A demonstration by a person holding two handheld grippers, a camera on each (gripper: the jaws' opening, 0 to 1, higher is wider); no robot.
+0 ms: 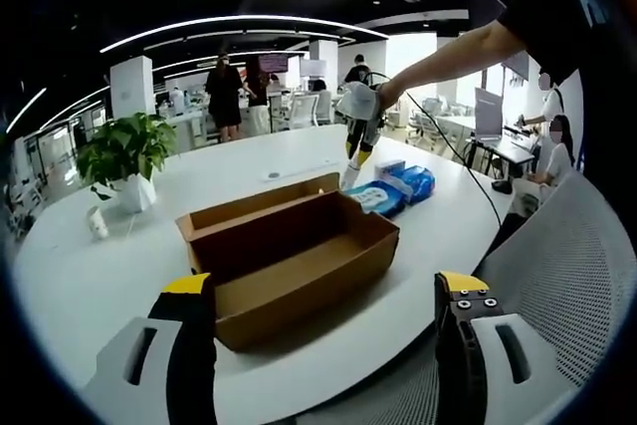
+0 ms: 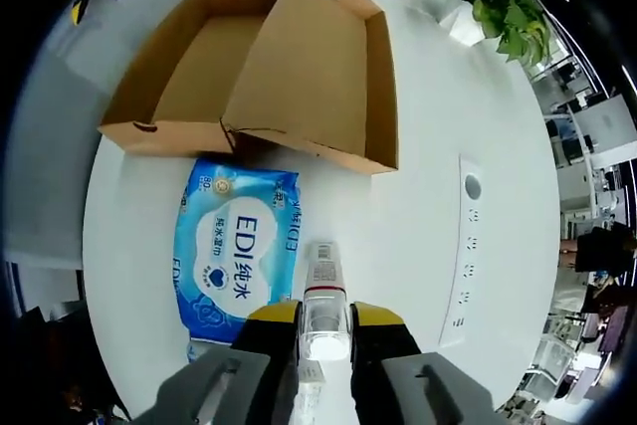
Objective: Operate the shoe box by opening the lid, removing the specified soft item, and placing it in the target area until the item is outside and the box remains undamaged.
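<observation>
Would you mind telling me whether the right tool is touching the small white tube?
Touching. In the right gripper view, the right tool has its yellow-tipped jaws pressed against both sides of the small white tube, above the blue wet-wipes pack.

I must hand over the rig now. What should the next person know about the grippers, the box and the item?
Left gripper: open, holding nothing, aimed at the shoe box.
Right gripper: shut on a small clear bottle, above the table.
Box: lid open, inside looks empty, no visible damage.
Wet wipes pack: out, lying beside the box.
Left: set the bottle down; confirm the pack's place.
</observation>
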